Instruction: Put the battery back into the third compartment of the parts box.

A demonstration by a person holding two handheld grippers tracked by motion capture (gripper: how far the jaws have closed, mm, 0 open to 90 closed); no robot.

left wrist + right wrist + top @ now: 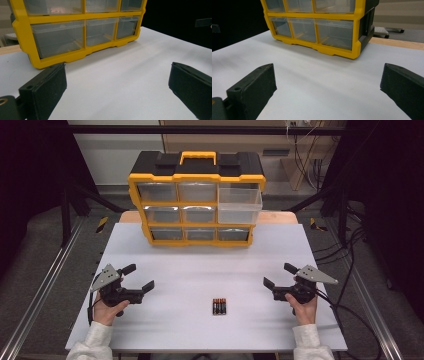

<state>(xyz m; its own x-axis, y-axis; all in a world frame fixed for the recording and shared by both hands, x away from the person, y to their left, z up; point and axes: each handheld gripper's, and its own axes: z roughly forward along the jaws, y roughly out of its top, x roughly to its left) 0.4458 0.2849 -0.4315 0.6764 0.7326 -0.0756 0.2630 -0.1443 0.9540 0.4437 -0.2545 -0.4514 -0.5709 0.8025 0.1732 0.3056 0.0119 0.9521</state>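
Note:
A yellow and black organiser box (196,200) with clear drawers stands at the far side of the white table (205,265). Its upper right drawer (240,205) is pulled out. A small pack of batteries (219,306) lies near the front middle of the table. My left gripper (138,277) rests at the left, held by a hand, open with nothing between its fingers. My right gripper (280,275) rests at the right, also open and empty. The organiser box (75,32) rises beyond my left gripper (117,87), and the same box (319,25) beyond my right gripper (328,87).
Cables (345,270) trail off the table's right side over the floor. Metal rails (45,285) run along the left and right of the table. A wide stretch of bare table lies between the grippers and the box.

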